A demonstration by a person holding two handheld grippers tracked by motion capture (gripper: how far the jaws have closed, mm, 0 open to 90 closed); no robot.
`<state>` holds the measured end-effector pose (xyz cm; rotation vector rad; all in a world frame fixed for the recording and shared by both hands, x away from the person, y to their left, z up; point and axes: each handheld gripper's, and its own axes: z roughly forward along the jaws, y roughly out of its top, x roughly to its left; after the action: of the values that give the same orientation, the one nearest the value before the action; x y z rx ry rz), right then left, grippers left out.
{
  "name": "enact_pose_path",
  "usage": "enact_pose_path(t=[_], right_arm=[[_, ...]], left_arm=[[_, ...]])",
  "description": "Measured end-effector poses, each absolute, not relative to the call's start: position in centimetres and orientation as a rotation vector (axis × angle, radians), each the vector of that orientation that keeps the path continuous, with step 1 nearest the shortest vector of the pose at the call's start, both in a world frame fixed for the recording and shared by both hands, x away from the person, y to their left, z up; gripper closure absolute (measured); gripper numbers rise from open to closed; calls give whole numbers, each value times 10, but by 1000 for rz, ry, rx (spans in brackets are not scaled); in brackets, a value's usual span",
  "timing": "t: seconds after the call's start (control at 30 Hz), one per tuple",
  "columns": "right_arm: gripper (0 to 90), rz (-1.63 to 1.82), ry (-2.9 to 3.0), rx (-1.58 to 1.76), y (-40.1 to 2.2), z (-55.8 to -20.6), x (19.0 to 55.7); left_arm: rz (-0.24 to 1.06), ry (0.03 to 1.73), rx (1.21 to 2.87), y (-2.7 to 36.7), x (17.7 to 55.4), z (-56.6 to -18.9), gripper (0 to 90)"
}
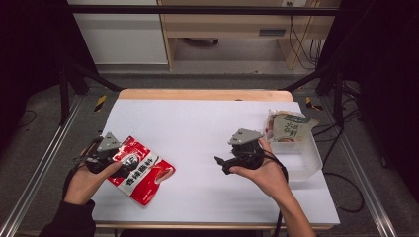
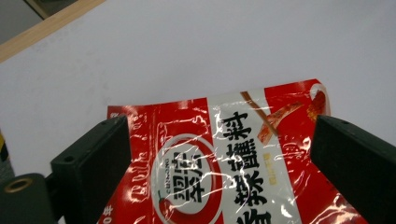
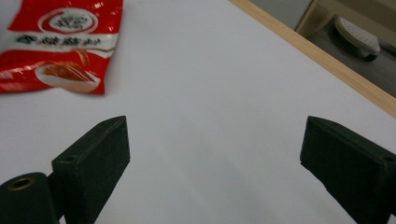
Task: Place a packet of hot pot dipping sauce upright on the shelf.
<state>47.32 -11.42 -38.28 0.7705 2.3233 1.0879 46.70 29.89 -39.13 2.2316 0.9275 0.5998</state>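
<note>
A red snack packet [image 1: 143, 174] with a white band and black characters lies flat on the white table [image 1: 197, 123] at the front left. My left gripper [image 1: 121, 165] hovers over its near end. In the left gripper view the packet [image 2: 233, 163] lies beneath the open left gripper [image 2: 219, 126], one jaw on each side and neither touching it. My right gripper [image 1: 222, 165] is held above the table's middle right, pointing left. It stands open [image 3: 215, 123] with nothing but bare table between the jaws, and the red packet [image 3: 60, 46] lies farther off.
A clear plastic tub [image 1: 301, 153] stands at the right edge of the table, with a beige and green packet [image 1: 290, 127] resting at its far end. The table's wooden far edge [image 1: 202, 94] borders a floor with cables and furniture legs.
</note>
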Motion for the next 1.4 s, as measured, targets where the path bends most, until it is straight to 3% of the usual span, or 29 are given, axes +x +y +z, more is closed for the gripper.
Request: enact_pose_path(t=[0.57,0.77,1.4], right_arm=[[93,1096,2337,839,-98,-434,452],[105,1072,2331,876,-106,-445,453],[109,1027,2383,877,-102,-456,454]], left_arm=[[669,1103,2070,354,422,-423,87],[619,1196,2013,376,432,-439,107],[481,1231,2037,394,455,-466,141]])
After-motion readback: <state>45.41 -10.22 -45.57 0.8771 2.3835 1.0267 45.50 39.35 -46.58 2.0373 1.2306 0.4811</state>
